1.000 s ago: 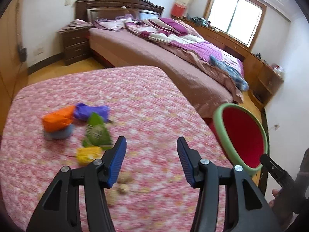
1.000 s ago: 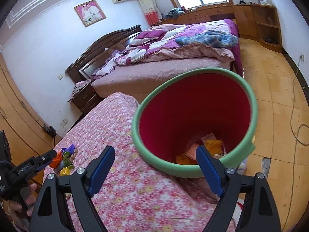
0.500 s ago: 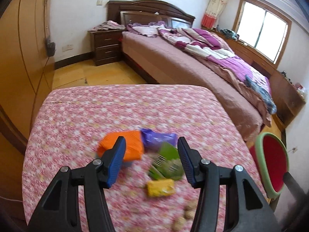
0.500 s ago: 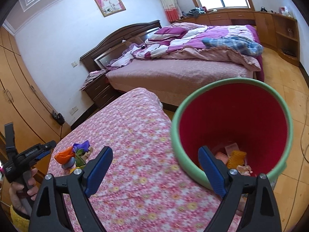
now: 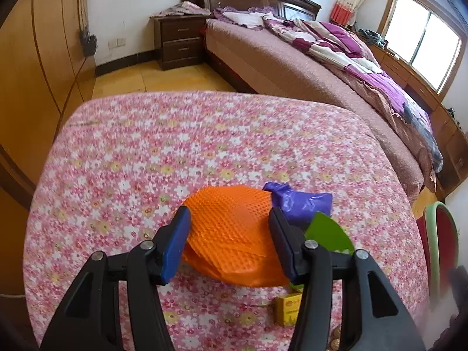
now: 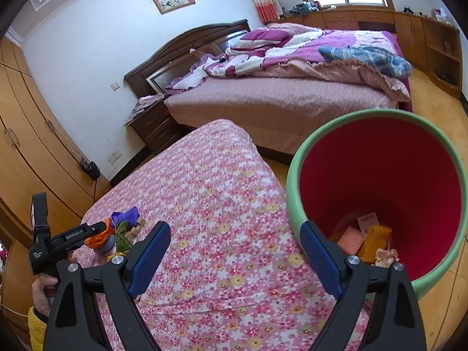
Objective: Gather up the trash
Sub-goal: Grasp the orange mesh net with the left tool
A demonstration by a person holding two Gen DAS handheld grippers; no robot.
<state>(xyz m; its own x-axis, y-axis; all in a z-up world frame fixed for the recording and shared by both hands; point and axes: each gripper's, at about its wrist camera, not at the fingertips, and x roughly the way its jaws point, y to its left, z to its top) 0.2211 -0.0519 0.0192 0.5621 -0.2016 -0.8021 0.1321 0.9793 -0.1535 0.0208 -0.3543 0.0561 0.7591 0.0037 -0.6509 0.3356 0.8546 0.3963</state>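
Here the orange wrapper (image 5: 231, 234) lies between the left claw's (image 5: 229, 241) half-open jaws; contact is unclear. The right claw (image 6: 234, 260) gapes wide, holding nothing, with the bin (image 6: 295, 175) just ahead to its right.

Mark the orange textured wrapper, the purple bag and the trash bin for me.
orange textured wrapper (image 5: 231, 228), left wrist view, middle of its bumpy top face.
purple bag (image 5: 301, 204), left wrist view, its crumpled centre.
trash bin (image 6: 295, 175), right wrist view, green rim on the side by the table.

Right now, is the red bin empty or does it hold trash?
Not empty. The red bin holds a few pieces at its bottom: pink packets and an orange scrap.
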